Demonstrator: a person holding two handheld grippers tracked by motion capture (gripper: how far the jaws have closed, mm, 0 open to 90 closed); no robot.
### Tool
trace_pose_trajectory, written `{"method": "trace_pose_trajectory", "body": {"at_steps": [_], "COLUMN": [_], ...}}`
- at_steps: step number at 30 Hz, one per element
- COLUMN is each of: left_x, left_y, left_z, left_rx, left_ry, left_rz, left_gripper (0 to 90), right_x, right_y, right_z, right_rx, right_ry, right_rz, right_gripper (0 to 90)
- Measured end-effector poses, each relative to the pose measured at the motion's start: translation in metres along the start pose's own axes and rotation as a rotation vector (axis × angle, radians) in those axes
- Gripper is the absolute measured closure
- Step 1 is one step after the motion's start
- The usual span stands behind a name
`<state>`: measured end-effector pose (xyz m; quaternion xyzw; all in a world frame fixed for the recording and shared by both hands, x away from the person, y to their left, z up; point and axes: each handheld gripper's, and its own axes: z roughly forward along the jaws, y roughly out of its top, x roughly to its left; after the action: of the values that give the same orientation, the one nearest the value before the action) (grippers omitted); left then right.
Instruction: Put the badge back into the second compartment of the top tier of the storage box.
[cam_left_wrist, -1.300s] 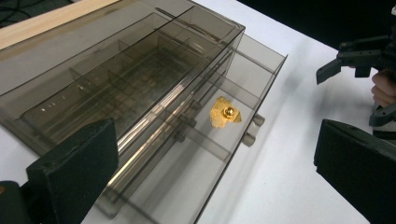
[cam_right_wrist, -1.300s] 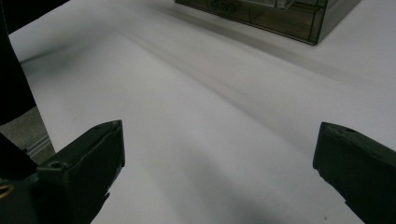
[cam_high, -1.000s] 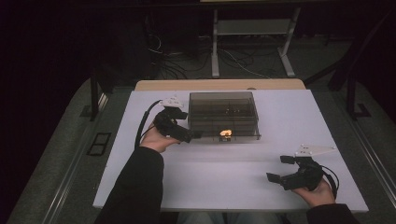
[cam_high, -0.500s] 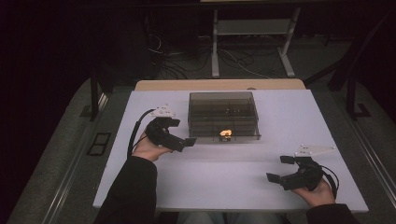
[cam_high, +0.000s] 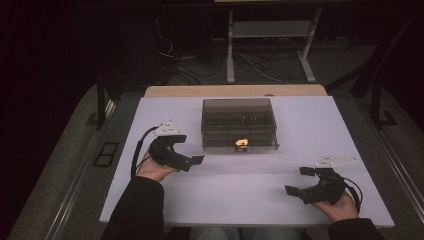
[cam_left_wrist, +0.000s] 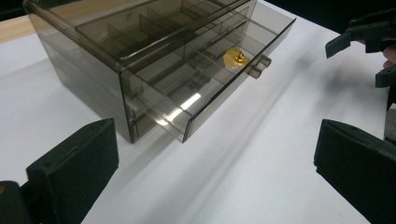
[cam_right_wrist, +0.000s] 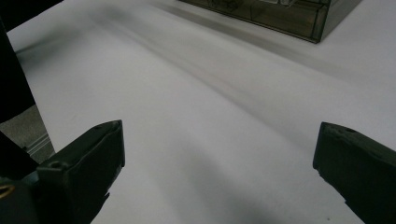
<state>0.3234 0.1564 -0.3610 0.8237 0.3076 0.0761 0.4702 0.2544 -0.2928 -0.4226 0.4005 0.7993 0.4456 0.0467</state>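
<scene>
White table (cam_high: 150, 120), smoky clear drawer box (cam_high: 239, 114) sitting toward its far middle. Lower drawer (cam_left_wrist: 205, 88) is pulled partway out toward the person; gold trinket (cam_high: 242, 143) lies in its front compartment, right behind the small knob (cam_left_wrist: 259, 66). In the left gripper view the trinket is inside the drawer, not on the table.

Change since the earlier frames: left hand-held gripper (cam_high: 192, 161) was up at the box's front left corner, now it has backed off toward the person and sits low over the table, left of and apart from the drawer. Jaws wide, nothing between them. Box and trinket look unmoved.

Right hand-held gripper (cam_high: 299, 181) parked at the near right of the table, well apart from the box, same spot as before. Jaws wide, empty; right gripper view has bare table ahead and the box corner far off.

Judgement: left hand has let go of the drawer after working it, so the drawer step looks done or paused. Likely next is either pushing the drawer shut by the knob or reaching in for the trinket. Can't tell which.
</scene>
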Motion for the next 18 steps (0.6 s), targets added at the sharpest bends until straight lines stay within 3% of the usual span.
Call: {"method": "trace_pose_trajectory", "body": {"at_steps": [18], "left_x": [-0.001], "left_y": [-0.038], "left_z": [-0.011], "left_rx": [-0.038], "left_ry": [0.017], "left_rz": [-0.046], "left_gripper": [0.0], "right_x": [0.000], "right_y": [0.000], "right_z": [0.001], "right_rx": [-0.001], "right_ry": [0.001], "right_rz": [-0.003], "right_gripper": [1.5]}}
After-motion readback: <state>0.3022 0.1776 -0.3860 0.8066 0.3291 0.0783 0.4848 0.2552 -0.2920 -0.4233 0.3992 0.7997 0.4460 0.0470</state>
